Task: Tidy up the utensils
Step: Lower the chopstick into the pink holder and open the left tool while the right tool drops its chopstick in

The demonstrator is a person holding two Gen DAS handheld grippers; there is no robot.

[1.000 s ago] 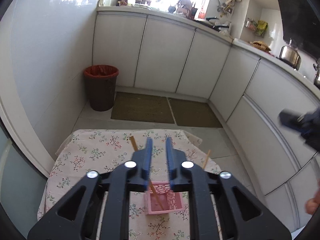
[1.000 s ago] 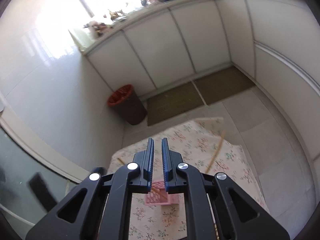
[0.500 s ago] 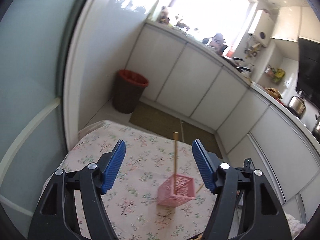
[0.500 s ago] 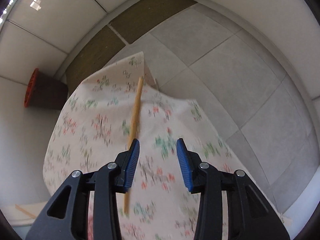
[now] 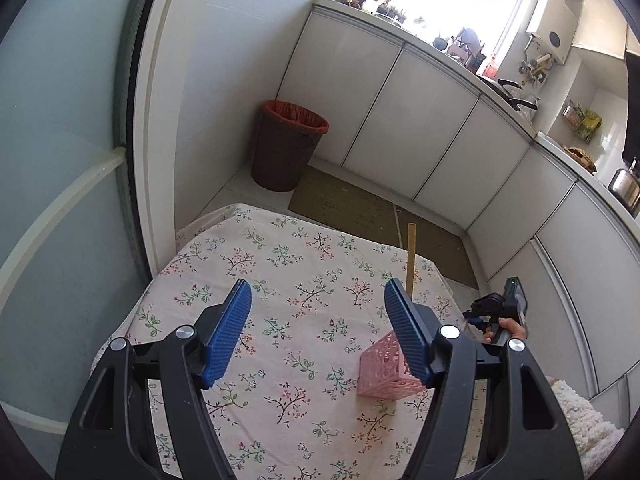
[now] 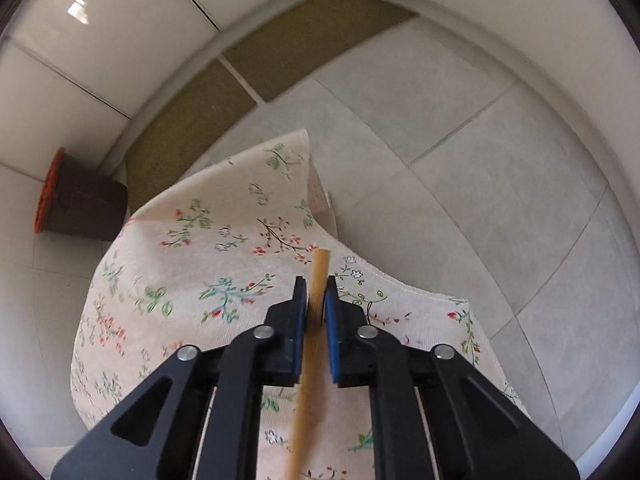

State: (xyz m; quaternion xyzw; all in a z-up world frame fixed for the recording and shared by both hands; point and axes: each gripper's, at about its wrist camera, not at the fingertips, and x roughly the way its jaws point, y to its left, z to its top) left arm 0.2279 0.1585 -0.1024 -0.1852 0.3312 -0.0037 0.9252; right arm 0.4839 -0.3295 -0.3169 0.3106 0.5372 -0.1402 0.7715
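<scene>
Wooden chopstick (image 5: 410, 258) is already standing in pink basket (image 5: 386, 374) nr table's (image 5: 280, 264) right edge. Right gripper (image 6: 315, 300), jaws just closing, is pinching 2nd chopstick (image 6: 316, 300) by far-right corner; still needs binning. Left gripper (image 5: 318, 308) is hanging wide, w/ nothing between.

bare cloth (image 5: 280, 280) left, pink basket (image 5: 384, 376) right

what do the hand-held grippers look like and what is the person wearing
Each hand-held gripper, left and right, has a black angular frame with triangular cut-outs, round silver screw heads at the joints, and two flat blue ribbed pads as fingers. The person's sleeve is cream and fluffy.
</scene>
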